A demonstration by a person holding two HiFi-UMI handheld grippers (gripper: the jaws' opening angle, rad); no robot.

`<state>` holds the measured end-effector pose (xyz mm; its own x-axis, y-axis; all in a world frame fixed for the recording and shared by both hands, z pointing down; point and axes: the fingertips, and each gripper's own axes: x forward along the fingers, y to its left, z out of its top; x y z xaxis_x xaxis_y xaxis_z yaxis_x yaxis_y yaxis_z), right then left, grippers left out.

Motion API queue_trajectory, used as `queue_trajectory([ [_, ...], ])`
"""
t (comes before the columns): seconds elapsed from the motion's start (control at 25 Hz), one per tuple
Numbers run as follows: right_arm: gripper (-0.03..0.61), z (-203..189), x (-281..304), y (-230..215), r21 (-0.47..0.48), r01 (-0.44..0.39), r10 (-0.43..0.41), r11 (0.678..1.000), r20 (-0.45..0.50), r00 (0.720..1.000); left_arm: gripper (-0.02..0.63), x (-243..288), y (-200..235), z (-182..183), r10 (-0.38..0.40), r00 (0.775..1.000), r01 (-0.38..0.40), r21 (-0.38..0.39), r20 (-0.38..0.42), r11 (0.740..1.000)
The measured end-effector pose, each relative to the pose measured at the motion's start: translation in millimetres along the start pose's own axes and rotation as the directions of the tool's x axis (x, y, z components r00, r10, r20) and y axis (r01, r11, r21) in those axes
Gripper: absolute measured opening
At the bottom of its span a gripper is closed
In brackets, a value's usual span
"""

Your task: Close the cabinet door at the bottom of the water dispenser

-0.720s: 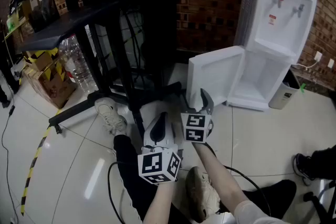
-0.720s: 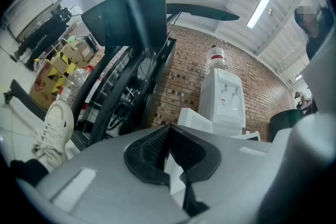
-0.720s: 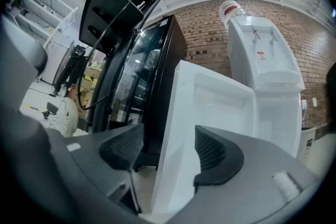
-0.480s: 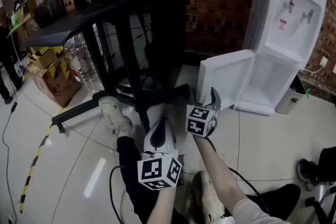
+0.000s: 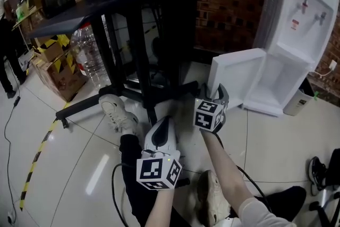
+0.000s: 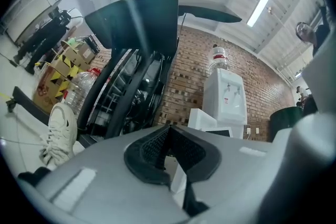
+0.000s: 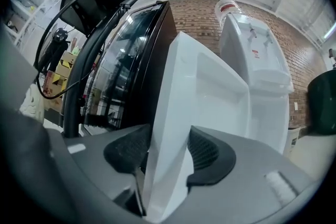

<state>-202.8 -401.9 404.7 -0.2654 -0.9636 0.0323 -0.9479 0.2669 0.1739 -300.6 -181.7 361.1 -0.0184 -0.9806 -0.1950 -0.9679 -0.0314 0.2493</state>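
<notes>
The right hand-held gripper [image 5: 219,94] has come forward to the cabinet door [image 5: 237,73], which stands swung wide open at the foot of the water dispenser [image 5: 297,18]. The door's free edge now sits between its jaws, and the pads seem to press both faces. The left hand-held gripper [image 5: 163,126] hangs back, jaws together and empty. With that hold, the door looks ready to swing shut.

Under me the white tiled floor [image 5: 79,167] carries the water dispenser [image 5: 297,24] with a small bin [image 5: 300,99] just beside it, the black stand [image 5: 85,109], a cardboard box [image 5: 61,81], plastic bottles [image 5: 93,58], a yellow-black tape strip [image 5: 34,162] and my shoe [image 5: 118,114]
</notes>
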Motion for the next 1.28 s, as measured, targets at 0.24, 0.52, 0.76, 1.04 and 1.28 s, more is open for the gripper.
queue_trajectory([
  [0.24, 0.21, -2.1, -13.2, -3.9, -0.004, -0.027, 0.027, 1.0, -0.015, 1.0, 0.014, 4.6, -8.4, -12.8, -0.01, 1.0, 0.01, 0.001, -0.028, 1.0],
  [0.52, 0.216, -7.2, -44.2, -20.4, 0.012, -0.09, 0.09, 0.996, -0.001, 0.996, 0.014, 20.5, -38.7, -30.1, -0.068, 0.996, 0.067, -0.015, -0.056, 0.998],
  [0.76, 0.218, -15.3, -76.3, -44.7, 0.046, -0.133, 0.134, 0.99, -0.037, 0.99, 0.014, 36.2, -65.4, -45.8, -0.113, 0.991, 0.11, -0.033, -0.078, 0.993],
  [1.04, 0.209, -25.5, -121.5, -90.3, 0.057, -0.065, 0.068, 0.996, -0.051, 0.996, 0.014, 46.9, -107.8, -61.8, -0.22, 0.972, 0.217, -0.051, -0.084, 0.975],
  [1.28, 0.198, -39.3, -149.5, -135.8, 0.059, -0.024, 0.029, 0.998, -0.097, 0.995, 0.014, 52.1, -135.4, -74.1, -0.314, 0.946, 0.314, -0.009, -0.084, 0.949],
])
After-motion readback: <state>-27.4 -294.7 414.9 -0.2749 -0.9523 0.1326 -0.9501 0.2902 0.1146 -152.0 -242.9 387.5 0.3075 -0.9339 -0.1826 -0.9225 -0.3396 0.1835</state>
